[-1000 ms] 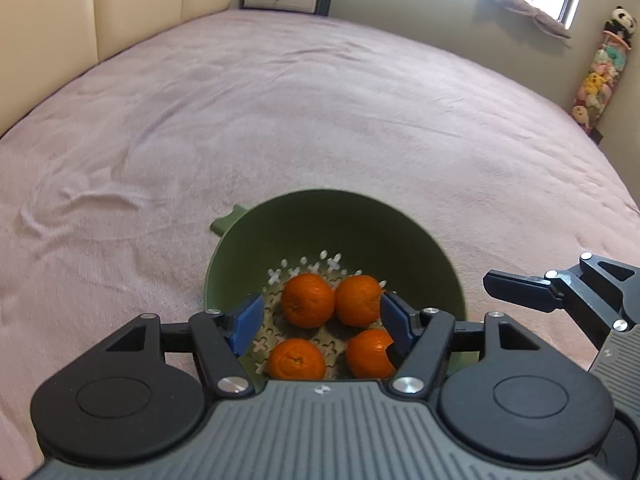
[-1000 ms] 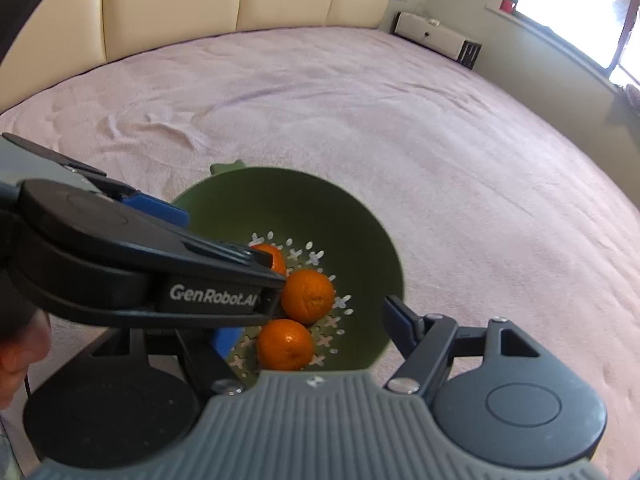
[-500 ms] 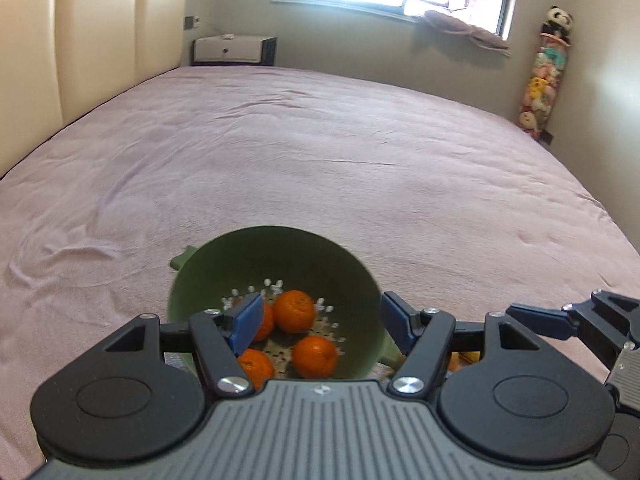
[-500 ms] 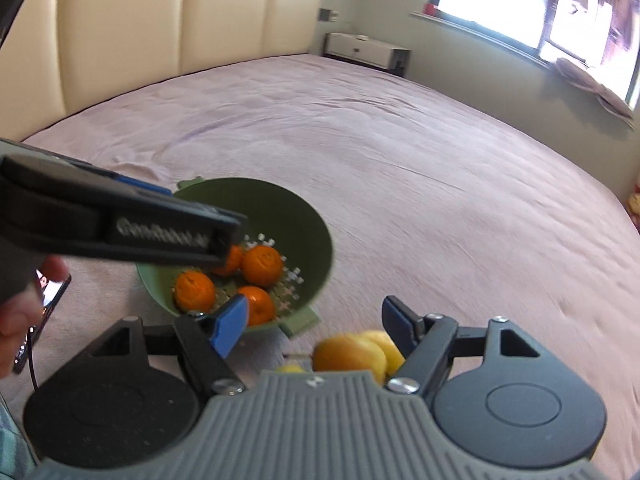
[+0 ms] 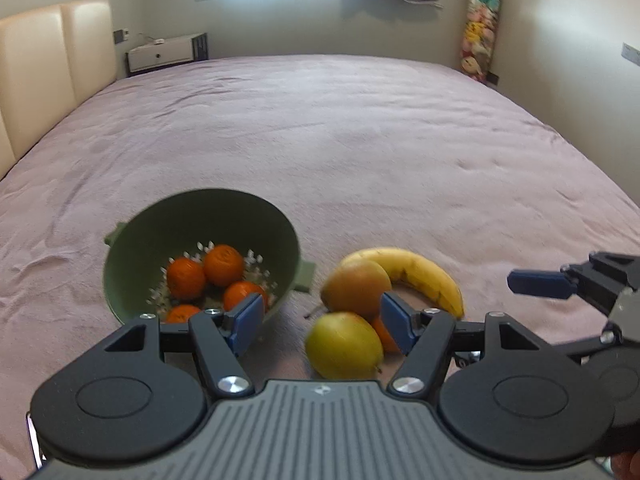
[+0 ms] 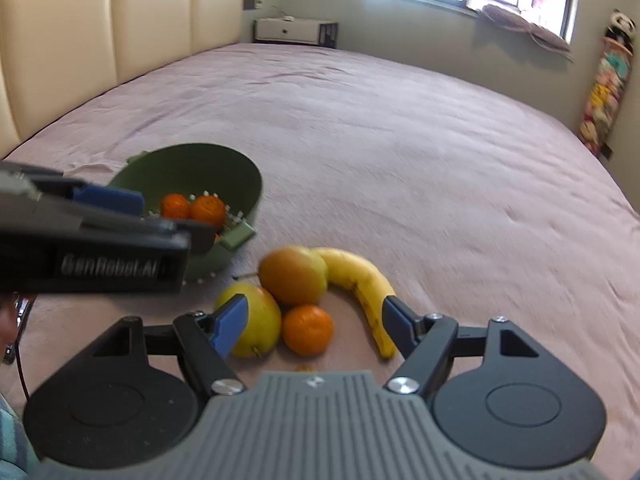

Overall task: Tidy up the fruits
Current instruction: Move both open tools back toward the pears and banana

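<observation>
Orange and round, the loose mandarin [image 6: 308, 329] lies on the bed [image 6: 400, 140] just ahead of the right gripper [image 6: 310, 330], centred between its wide-spread, empty fingers [image 6: 230, 326], so I judge the right hand nearer than the left gripper [image 5: 322, 320], which also stands wide and empty. It touches a yellow-green apple [image 6: 256, 330] on its left and a reddish pear [image 6: 294, 276] behind; the banana [image 6: 360, 284] curves along the right. Farther left, the green colander [image 6: 208, 164] holds more mandarins [image 5: 224, 266].

Oranges [image 5: 218, 276] in colander [image 5: 132, 248] on bed [image 5: 360, 128], pears [image 5: 344, 344], banana [image 5: 424, 276] to its right
</observation>
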A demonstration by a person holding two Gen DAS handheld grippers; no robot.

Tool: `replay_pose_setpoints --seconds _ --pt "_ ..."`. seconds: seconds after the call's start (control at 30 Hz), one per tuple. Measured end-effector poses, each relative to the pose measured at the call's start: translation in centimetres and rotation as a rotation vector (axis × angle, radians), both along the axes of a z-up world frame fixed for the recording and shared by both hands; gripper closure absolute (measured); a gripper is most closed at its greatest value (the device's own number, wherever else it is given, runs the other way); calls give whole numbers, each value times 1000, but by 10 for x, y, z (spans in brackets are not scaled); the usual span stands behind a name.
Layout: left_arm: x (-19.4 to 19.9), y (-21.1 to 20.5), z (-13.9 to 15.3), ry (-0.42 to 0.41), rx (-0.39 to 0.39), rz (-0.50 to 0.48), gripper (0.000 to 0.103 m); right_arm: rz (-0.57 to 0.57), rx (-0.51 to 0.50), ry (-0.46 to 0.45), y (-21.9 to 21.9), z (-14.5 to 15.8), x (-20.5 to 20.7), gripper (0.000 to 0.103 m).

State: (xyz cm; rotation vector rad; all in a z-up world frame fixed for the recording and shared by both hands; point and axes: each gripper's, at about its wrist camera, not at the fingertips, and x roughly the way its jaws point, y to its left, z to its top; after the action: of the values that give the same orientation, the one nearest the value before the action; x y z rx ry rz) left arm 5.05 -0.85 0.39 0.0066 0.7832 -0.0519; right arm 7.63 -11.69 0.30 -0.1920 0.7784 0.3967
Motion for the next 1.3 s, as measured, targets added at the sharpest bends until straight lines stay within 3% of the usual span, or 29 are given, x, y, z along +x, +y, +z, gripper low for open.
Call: replay_pose_setpoints --seconds 0.3,0.43,0.67,0.87,1.1,1.3 --pt "-17 -9 -26 65 44 -25 25 -65 -61 50 -22 -32 -14 31" --pt "-17 -7 -38 108 8 -23 25 -102 -53 82 -31 -42 -13 31" --pt "-13 -2 -42 92 -19 -6 26 -114 -3 88 -35 -45 -4 32" --pt "-4 17 -49 114 -150 73 26 -108 111 113 -34 -43 11 36" --pt "10 32 -55 149 -301 132 27 -94 127 122 -26 -54 26 45" --pt "21 34 -63 178 -345 155 34 -99 166 158 -23 -64 37 50"
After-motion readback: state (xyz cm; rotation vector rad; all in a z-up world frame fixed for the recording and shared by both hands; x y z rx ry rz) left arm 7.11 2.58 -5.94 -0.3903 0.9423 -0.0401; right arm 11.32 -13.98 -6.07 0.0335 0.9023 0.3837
